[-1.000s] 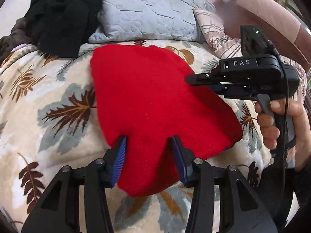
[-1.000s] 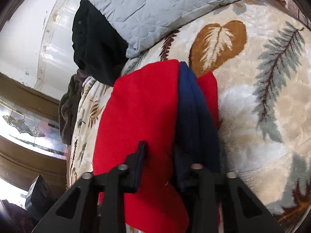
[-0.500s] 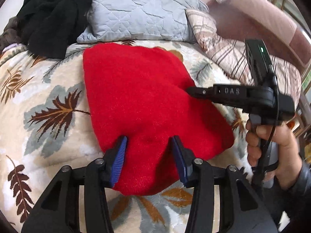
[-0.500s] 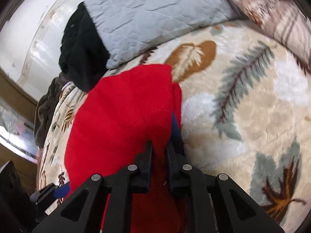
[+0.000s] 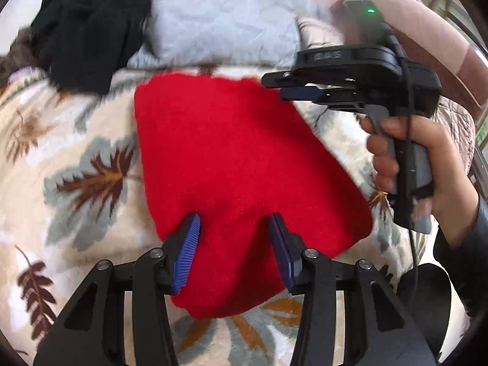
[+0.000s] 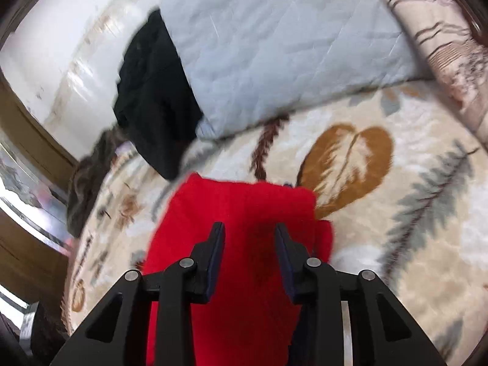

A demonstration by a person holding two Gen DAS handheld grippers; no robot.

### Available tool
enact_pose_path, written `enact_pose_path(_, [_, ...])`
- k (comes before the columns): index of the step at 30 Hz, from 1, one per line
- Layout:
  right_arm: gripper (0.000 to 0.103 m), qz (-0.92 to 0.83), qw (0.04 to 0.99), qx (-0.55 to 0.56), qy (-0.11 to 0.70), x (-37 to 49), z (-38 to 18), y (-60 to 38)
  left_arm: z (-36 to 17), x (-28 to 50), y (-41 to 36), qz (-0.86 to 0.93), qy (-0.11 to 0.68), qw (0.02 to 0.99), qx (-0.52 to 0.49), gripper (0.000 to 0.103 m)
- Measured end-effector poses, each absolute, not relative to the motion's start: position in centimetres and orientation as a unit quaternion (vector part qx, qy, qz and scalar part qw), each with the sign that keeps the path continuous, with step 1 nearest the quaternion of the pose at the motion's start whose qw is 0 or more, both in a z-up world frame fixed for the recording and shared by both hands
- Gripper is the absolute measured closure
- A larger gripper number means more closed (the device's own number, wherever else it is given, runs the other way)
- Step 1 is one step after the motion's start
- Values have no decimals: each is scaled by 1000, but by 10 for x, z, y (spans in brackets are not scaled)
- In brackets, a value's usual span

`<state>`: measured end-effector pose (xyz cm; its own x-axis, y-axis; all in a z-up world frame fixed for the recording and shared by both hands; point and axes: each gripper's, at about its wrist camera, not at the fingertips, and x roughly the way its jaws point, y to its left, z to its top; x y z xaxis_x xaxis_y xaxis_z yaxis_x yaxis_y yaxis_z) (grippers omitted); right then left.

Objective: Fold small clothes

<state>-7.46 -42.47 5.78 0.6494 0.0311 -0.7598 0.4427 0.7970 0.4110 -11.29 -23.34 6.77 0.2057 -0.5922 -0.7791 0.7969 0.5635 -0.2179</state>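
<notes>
A red knit garment lies folded flat on the leaf-print blanket. My left gripper stands open over its near end, and the cloth fills the gap between the blue pads. My right gripper, held in a person's hand, hovers off the garment's far right corner. Its jaws are opening and nothing is between them. In the right wrist view, my right gripper looks down over the red garment, where a sliver of navy shows at the far edge.
A pale blue quilted pillow and a heap of black clothing lie at the head of the bed beyond the garment. A striped beige pillow sits at the far right. The leaf-print blanket spreads to the right of the garment.
My right gripper let go of the garment's folded edge, widened its jaws and drew back from the cloth. The wide navy strip no longer shows. My left gripper stayed put.
</notes>
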Motion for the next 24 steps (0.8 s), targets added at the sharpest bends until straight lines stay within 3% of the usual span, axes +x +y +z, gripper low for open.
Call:
enact_pose_path(5, [77, -125, 864, 284, 397, -78, 46, -421, 66, -106, -228, -459, 453, 760, 86, 59])
enact_pose_path(7, [70, -114, 870, 277, 392, -92, 61, -412, 69, -102, -222, -460, 461, 756, 62, 59])
enact_pose_path(10, [69, -96, 874, 266, 396, -119, 76, -397, 79, -92, -210, -460, 478, 748, 13, 59])
enact_pose_path(13, [56, -103, 866, 261, 414, -146, 81, -379, 89, -87, -197, -442, 474, 761, 2, 59])
enact_pose_path(20, [58, -152, 841, 247, 456, -180, 46, -347, 63, -88, -197, -405, 504, 761, 55, 58])
enact_pose_path(24, [58, -150, 836, 264, 456, -182, 30, -353, 43, -93, -199, -391, 505, 766, 67, 50])
